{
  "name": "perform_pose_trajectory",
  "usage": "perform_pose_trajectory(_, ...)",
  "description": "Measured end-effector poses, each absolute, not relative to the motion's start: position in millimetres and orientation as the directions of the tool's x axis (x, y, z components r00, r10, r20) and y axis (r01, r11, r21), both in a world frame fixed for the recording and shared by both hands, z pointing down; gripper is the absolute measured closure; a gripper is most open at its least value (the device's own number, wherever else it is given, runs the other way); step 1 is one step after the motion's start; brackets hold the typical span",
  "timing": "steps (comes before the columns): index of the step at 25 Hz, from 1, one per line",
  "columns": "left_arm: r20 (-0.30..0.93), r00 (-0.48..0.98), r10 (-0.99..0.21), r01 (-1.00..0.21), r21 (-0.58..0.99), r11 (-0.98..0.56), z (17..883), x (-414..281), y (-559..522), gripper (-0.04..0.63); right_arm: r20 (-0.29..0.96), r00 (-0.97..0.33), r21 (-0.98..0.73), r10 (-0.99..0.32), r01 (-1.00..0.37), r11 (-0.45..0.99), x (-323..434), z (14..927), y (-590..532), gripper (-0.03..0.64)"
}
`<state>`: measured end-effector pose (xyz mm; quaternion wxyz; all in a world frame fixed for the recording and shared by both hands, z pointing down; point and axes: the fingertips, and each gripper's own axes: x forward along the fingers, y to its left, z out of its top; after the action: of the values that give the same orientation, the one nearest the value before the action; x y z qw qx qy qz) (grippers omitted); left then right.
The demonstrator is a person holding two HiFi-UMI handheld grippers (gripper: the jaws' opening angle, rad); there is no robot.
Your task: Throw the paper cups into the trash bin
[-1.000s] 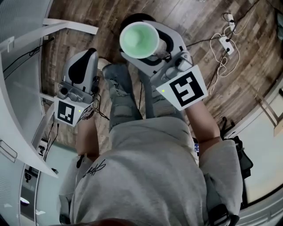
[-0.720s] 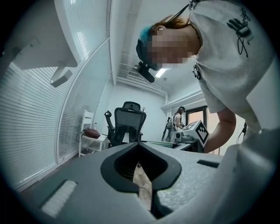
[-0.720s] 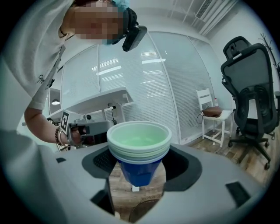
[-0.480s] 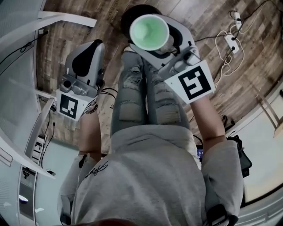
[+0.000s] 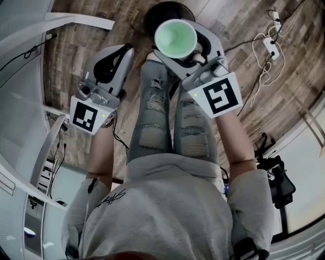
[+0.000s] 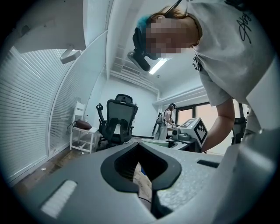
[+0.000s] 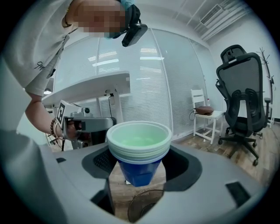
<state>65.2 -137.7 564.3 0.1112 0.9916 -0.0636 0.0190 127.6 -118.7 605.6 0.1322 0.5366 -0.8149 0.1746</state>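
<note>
My right gripper (image 5: 179, 46) is shut on a stack of paper cups (image 5: 175, 39), blue outside and pale green inside, held upright with the mouth up. The cups (image 7: 139, 144) sit between the jaws in the right gripper view. A dark round trash bin (image 5: 152, 14) stands on the wooden floor just beyond and partly under the cups; its rim (image 7: 141, 206) shows below the cup's base. My left gripper (image 5: 123, 51) hangs to the left, over the person's left leg, shut with nothing in it (image 6: 139, 144).
A white desk (image 5: 45, 28) and glass wall run along the left. A power strip with cables (image 5: 268, 46) lies on the floor at right, and a black bag (image 5: 278, 179) near the right wall. An office chair (image 7: 241, 94) and white chair (image 7: 204, 117) stand farther off.
Both grippers have shifted right and forward. The cup stack has come closer over the trash bin. The person's legs have stepped toward the bin.
</note>
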Motion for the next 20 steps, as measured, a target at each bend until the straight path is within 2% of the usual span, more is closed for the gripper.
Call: perform_pose_trajectory(20, 0.124, 0.961, -0.246, -0.270, 0.257, -0.928, 664.1, 80.2, -114.1, 0.595, 0.487, -0.450, -0.215, -0.748, -0.892, 0.397, 147.5, 742.4, -92.5, 0.305)
